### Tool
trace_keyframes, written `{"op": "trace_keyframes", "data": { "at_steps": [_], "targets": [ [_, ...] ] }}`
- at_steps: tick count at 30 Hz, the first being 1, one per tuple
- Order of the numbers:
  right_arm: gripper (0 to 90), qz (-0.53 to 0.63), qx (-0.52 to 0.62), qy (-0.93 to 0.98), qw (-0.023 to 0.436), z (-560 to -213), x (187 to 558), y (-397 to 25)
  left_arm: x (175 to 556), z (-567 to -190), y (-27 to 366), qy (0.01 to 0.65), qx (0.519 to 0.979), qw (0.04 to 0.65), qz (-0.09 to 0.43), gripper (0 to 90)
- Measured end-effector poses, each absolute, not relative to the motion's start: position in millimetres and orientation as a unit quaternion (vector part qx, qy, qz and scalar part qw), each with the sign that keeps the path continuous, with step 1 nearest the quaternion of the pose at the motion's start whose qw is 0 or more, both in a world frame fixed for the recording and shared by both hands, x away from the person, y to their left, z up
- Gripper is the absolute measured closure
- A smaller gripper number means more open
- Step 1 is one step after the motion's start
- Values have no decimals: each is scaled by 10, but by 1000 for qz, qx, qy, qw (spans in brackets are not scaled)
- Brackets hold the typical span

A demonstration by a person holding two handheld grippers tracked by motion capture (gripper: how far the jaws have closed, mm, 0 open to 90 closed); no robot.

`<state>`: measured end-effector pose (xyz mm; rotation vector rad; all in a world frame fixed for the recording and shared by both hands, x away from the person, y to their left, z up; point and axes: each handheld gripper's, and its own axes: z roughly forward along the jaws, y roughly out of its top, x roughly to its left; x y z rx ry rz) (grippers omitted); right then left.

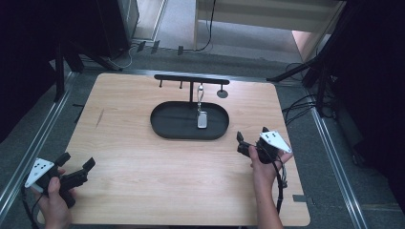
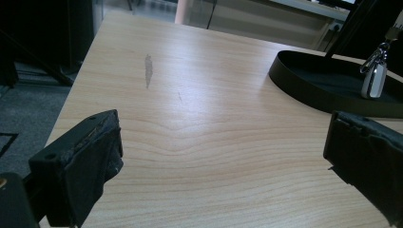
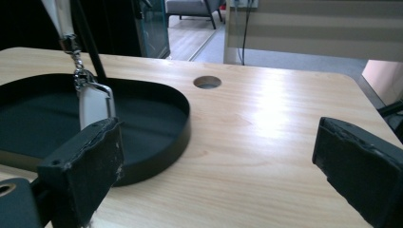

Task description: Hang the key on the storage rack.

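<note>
We hold the left gripper (image 1: 76, 165) at seven o'clock and the right gripper (image 1: 252, 139) at four o'clock, both spread wide and empty. A key fob (image 1: 202, 119) hangs from the rack (image 1: 191, 79) into the black tray (image 1: 167, 125) at twelve.

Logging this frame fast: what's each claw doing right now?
Left claw: open, holding nothing, above the table.
Right claw: open, holding nothing, near the black tray.

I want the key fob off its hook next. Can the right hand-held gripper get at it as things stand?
Probably yes. The right hand-held gripper is open, near the black tray, with bare table between. The key fob hangs over the tray, nothing in front.
</note>
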<state>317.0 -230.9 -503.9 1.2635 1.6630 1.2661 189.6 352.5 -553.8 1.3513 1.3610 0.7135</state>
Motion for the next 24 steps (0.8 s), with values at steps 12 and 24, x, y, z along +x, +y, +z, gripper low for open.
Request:
{"op": "trace_keyframes", "data": {
  "at_steps": [12, 24],
  "targets": [
    [29, 470, 514, 629, 345, -5194, 2966, -2712, 1892, -5537, 3524, 568, 565, 519, 299, 0],
    [29, 451, 540, 619, 350, -5316, 2692, -3164, 1891, -5536, 3520, 567, 565, 518, 301, 0]
  ]
}}
